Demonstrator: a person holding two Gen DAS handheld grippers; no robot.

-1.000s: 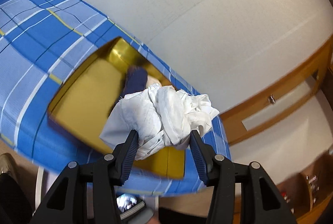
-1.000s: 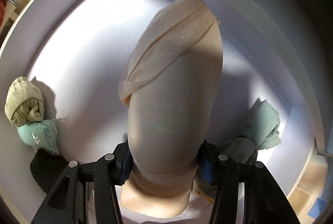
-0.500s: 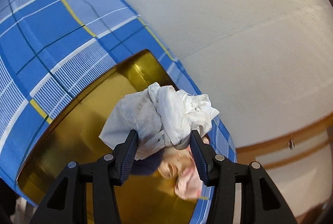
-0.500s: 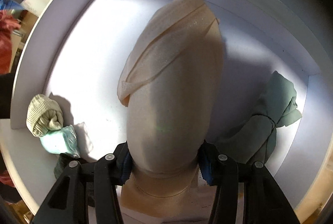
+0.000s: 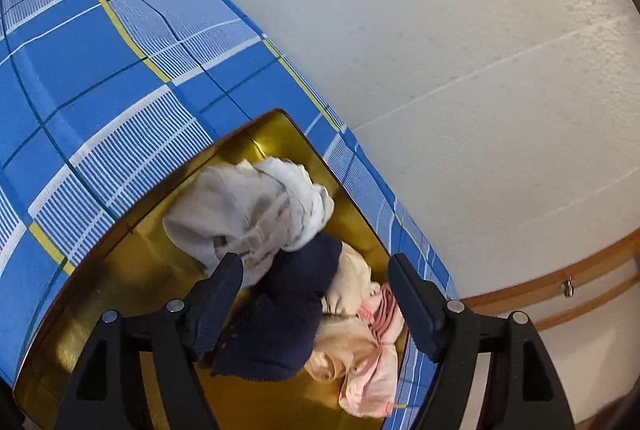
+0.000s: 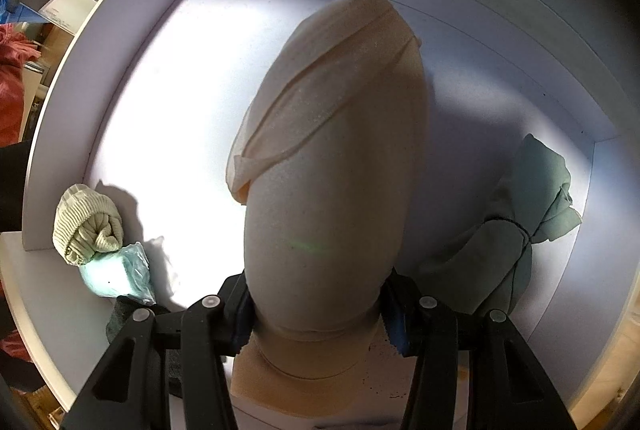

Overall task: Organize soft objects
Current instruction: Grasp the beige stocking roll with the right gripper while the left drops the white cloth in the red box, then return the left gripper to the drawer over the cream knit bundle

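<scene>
Fabric fills the gold tray (image 5: 132, 282) under the left tool (image 5: 316, 294), whose jaws are opening with nothing pressed between them. Nearest lies a navy knit piece (image 5: 288, 314), with a pink garment (image 5: 372, 358) to its right; just beyond rests a crumpled white cloth (image 5: 248, 206). The tray sits on a blue plaid cover (image 5: 100, 70).

The right tool (image 6: 316, 306) grips a beige rolled cloth (image 6: 332, 170) above a white drawer (image 6: 160, 62). In the drawer lie a ribbed cream roll (image 6: 86, 224) touching a pale mint packet (image 6: 116, 270) at left, and a tied green bundle (image 6: 516, 230) at right.
</scene>
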